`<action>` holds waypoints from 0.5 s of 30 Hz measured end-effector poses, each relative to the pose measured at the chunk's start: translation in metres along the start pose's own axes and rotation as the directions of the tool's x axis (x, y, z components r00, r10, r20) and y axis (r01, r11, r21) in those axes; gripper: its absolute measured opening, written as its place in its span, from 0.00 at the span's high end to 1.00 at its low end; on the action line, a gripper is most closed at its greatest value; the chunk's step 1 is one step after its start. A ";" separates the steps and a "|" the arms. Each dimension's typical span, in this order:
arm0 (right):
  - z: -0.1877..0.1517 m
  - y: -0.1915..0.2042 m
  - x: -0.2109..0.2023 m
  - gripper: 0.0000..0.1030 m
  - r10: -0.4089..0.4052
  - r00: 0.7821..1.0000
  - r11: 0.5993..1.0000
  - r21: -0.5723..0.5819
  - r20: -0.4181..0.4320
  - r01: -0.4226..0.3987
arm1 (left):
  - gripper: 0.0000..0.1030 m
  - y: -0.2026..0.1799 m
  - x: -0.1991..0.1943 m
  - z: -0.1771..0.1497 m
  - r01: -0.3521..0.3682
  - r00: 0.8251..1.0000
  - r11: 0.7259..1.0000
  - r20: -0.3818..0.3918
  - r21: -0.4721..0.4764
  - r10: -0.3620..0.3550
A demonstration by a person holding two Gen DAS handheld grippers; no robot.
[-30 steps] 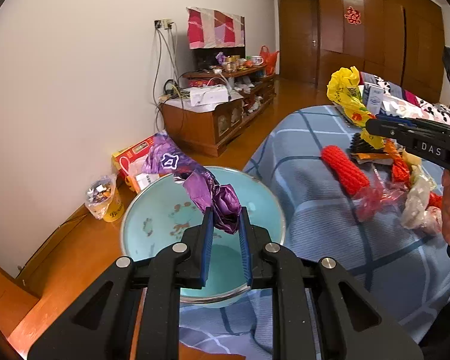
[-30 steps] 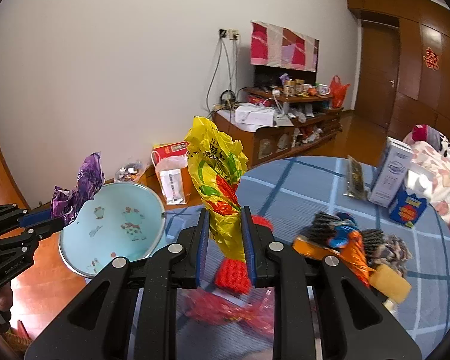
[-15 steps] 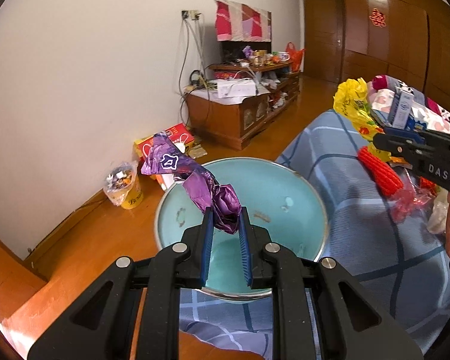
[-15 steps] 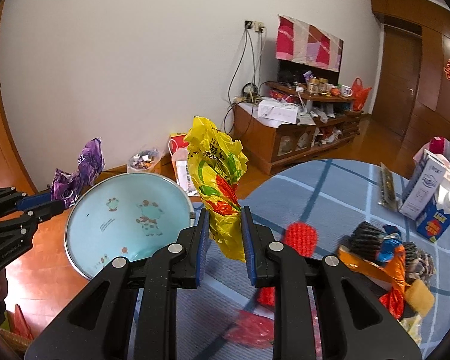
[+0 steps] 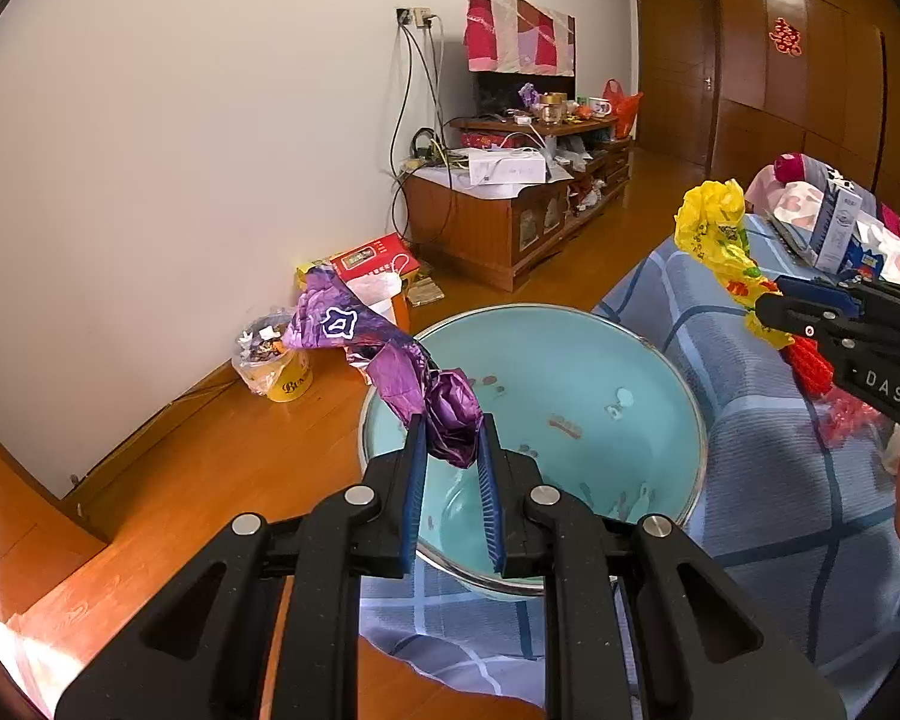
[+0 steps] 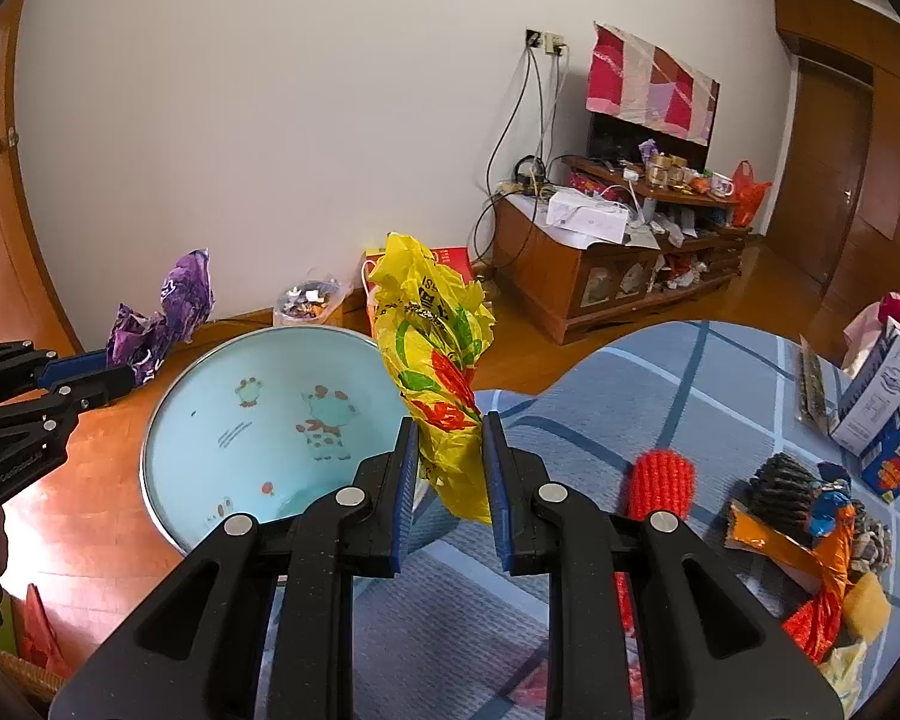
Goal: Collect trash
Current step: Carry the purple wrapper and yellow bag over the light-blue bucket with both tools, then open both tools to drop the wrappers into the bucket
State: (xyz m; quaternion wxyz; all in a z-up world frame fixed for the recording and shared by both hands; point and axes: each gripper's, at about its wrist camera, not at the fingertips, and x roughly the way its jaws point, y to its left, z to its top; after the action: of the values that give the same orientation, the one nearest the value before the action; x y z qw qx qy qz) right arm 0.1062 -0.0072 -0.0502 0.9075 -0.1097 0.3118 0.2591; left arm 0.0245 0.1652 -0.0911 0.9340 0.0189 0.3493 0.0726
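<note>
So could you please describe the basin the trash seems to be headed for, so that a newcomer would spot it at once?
Start at the table with the blue checked cloth. At its edge nearest the white wall sits a wide, round, light-blue basin with a metal rim. Cartoon animals printed inside set it apart from the scattered wrappers.

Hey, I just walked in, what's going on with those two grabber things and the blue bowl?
A person is collecting trash with a handheld gripper in each hand. The left gripper is shut on a crumpled purple wrapper, held over the light blue basin at the edge of the blue checked table. The right gripper is shut on a yellow plastic bag beside the basin. More wrappers lie on the table.
</note>
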 end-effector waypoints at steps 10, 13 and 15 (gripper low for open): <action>0.001 0.014 0.010 0.78 0.014 1.000 0.999 -0.042 -0.018 -0.015 | 0.84 0.002 -0.001 0.003 -0.003 1.000 1.000 -0.002 -0.023 0.003; 0.001 0.018 0.012 0.78 0.017 1.000 0.999 -0.048 -0.022 -0.018 | 0.84 0.001 -0.002 0.003 0.003 1.000 1.000 0.000 -0.025 -0.003; 0.001 0.019 0.012 0.78 0.019 1.000 0.998 -0.052 -0.024 -0.020 | 0.84 0.000 -0.002 0.003 0.006 1.000 1.000 0.001 -0.025 -0.006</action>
State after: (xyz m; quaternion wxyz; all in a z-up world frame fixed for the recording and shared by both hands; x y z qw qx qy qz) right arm 0.1047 0.0144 -0.0576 0.8980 -0.1336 0.3167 0.2746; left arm 0.0246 0.1651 -0.0872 0.9345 0.0061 0.3481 0.0743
